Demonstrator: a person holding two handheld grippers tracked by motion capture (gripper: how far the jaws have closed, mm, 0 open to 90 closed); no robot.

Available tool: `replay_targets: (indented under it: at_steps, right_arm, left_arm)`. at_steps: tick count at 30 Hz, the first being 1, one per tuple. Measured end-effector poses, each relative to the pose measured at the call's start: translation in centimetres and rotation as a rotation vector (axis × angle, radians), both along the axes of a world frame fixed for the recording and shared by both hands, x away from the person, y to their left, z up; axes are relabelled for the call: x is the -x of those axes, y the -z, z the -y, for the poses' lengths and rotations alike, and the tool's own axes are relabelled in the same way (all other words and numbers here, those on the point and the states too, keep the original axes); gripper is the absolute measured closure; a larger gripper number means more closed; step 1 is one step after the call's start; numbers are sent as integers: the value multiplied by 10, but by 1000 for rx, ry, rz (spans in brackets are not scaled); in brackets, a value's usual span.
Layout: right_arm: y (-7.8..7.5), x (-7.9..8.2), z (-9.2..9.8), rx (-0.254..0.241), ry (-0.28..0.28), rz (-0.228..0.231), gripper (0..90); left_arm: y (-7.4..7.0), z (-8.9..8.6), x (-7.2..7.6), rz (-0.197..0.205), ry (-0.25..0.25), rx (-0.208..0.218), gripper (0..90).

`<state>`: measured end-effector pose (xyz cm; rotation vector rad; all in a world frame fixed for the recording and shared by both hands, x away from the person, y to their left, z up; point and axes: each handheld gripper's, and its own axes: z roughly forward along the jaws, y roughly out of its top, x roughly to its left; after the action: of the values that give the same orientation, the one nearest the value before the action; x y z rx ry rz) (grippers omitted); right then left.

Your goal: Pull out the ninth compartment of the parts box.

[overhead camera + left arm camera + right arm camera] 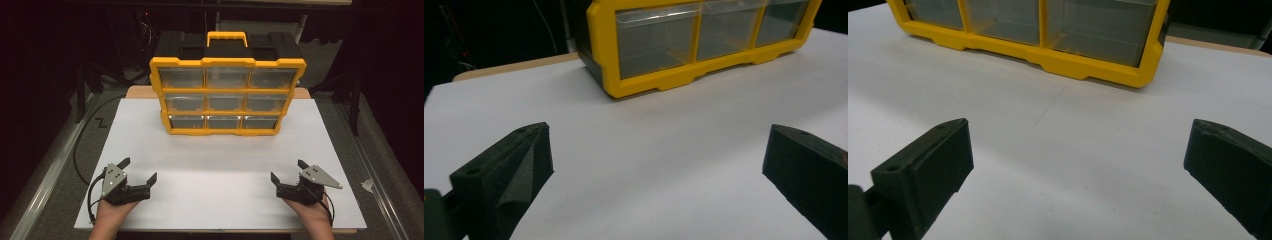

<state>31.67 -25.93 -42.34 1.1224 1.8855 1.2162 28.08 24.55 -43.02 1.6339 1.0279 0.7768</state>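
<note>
A yellow organiser case (227, 96) with a black back and a yellow carrying handle (227, 38) is seen standing upright on the white worktop (220, 165), toward its far edge. Nine clear drawers (227, 97) are set in the front of the case, in three rows of three, and this front is turned toward the person. The bottom row of drawers is lit more brightly than the two rows above it.

The left gripper (138, 170) is held in the person's left hand (111, 212), well apart from the case, in front of it and to its left, near the close edge of the worktop. Its jaws are spread wide, and nothing is held between them. In the left gripper view the two black jaws of the left gripper (659, 150) are seen far apart over the bare white surface, with the lower left corner of the case (694, 50) beyond them.

The right gripper (287, 171) is held in the right hand (312, 212), in front of the case and to its right, also well apart from it. Its jaws are spread as well and are empty. In the right gripper view the right gripper (1078, 145) is pointed at the lower right corner of the case (1048, 40).

A black cable (82, 135) is seen curving over the floor to the left of the case, beside the worktop.
</note>
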Motion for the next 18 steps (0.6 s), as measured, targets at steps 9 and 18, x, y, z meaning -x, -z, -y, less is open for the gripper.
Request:
replay_targets:
  at_steps: [9, 18]
  right_arm:
    - [2, 1, 6, 4, 40, 10, 10]
    - [3, -6, 5, 12, 57, 4, 10]
  left_arm:
    - [1, 2, -5, 3, -17, -7, 6]
    - [2, 1, -7, -17, -12, -2, 5]
